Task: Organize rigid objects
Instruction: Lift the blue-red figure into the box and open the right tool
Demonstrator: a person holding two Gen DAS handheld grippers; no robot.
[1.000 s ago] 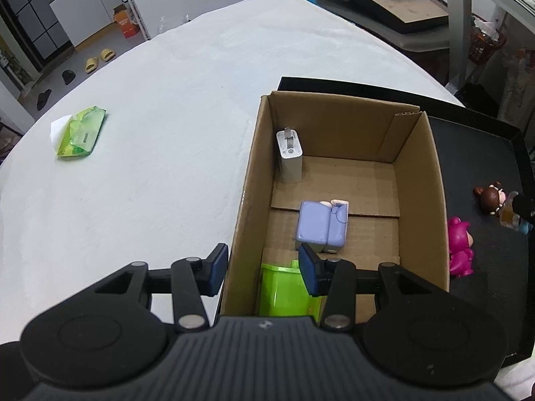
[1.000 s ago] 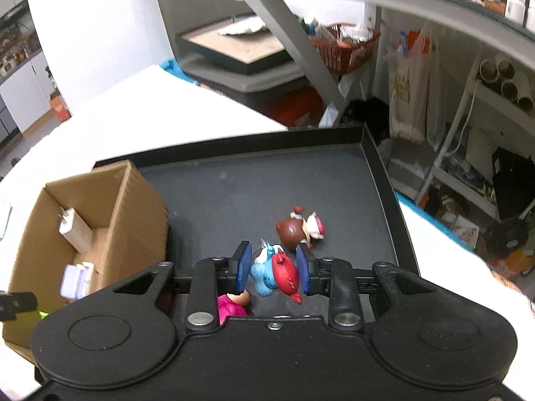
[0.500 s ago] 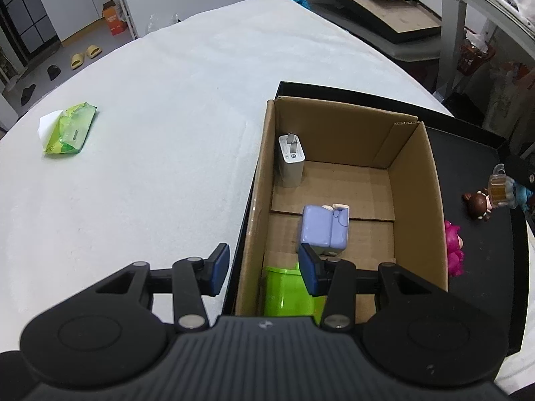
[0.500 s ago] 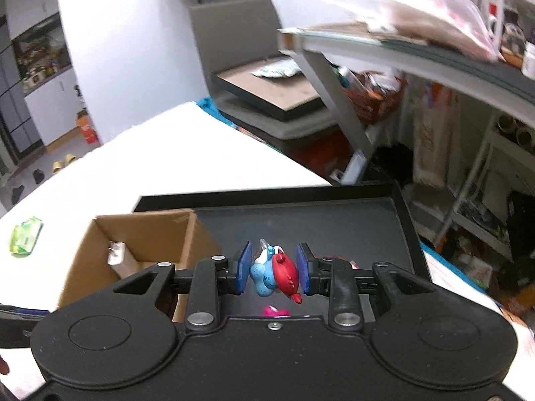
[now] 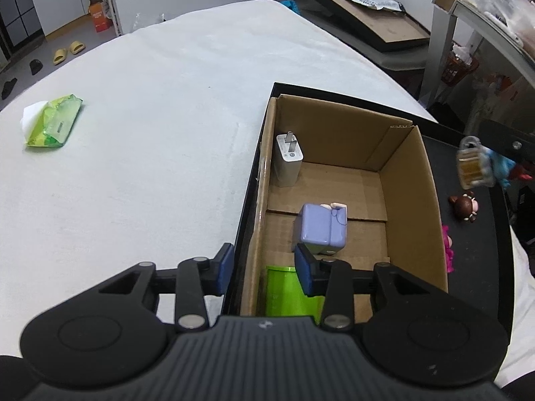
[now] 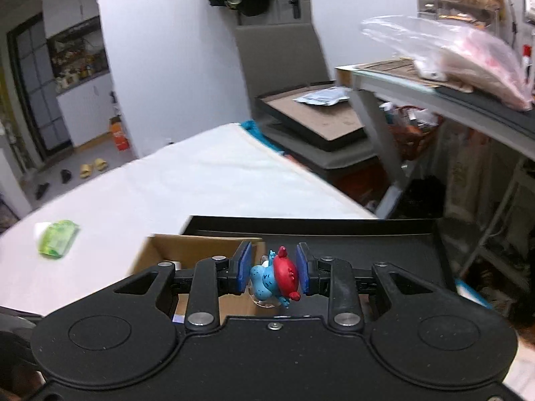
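Right gripper is clamped on a small blue-and-red figurine, held in the air above the black tray near the box's far corner. Left gripper straddles the near left wall of the cardboard box; its jaws are closing, and whether the pads press the wall yet cannot be told.

Inside the box already sit a white charger upright in the far left corner, a lilac block mid-floor, and a green item at the near end.

Still out on the tray, beside the box, are a brown figurine and a pink one, so sorting looks roughly half finished. A green packet lies well apart on the white table.
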